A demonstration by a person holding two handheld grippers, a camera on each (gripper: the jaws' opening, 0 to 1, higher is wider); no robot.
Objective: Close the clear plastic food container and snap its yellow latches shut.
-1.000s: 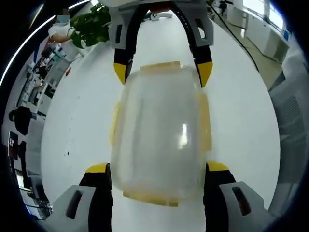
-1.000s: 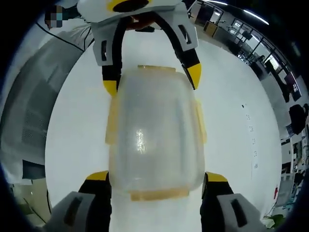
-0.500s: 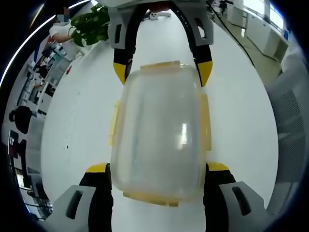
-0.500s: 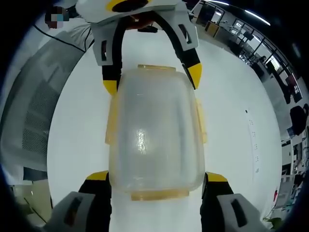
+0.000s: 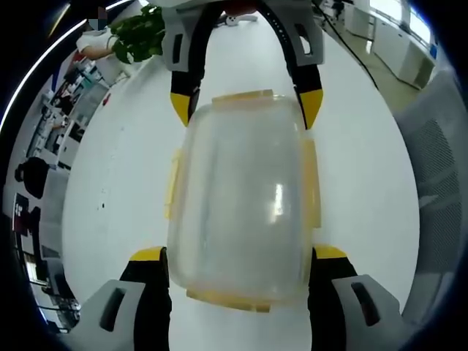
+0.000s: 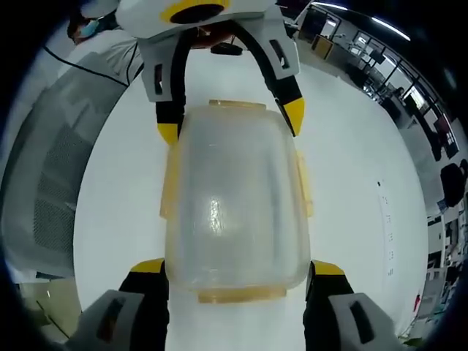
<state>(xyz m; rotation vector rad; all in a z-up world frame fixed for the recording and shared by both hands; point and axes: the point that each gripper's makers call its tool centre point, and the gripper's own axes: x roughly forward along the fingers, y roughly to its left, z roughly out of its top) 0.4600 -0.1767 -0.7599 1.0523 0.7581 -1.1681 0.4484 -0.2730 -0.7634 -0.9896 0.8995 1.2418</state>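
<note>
White tabletop [image 5: 110, 183] is being spread beneath everything, and it is being seen again in the right gripper view [image 6: 351, 183]. Beyond its far edge in the left gripper view, a green potted plant [image 5: 139, 33] is being shown beside a cluttered office area with desks, while a grey mesh chair back [image 5: 439, 183] is standing at that view's right edge. In the right gripper view, a grey mesh surface [image 6: 51, 168] is lying along the left side, and distant desks are being glimpsed at the upper right.

Between the cameras, the clear plastic food container [image 5: 241, 205] is being held over the tabletop, its lid on top [image 6: 234, 197]. Much of the table behind is being blocked by its cloudy, translucent body. Yellow latches [image 5: 173, 186] are being seen along all four of its sides; whether they are snapped down cannot be told.

The left gripper [image 5: 238, 256] is being pressed against the container's near end, one yellow-tipped jaw on each side, so the container is being clasped. The right gripper [image 6: 238, 269] is gripping the opposite end in the same way. Each gripper is also being shown at the top of the other's view, its jaws closing on the container's far corners.
</note>
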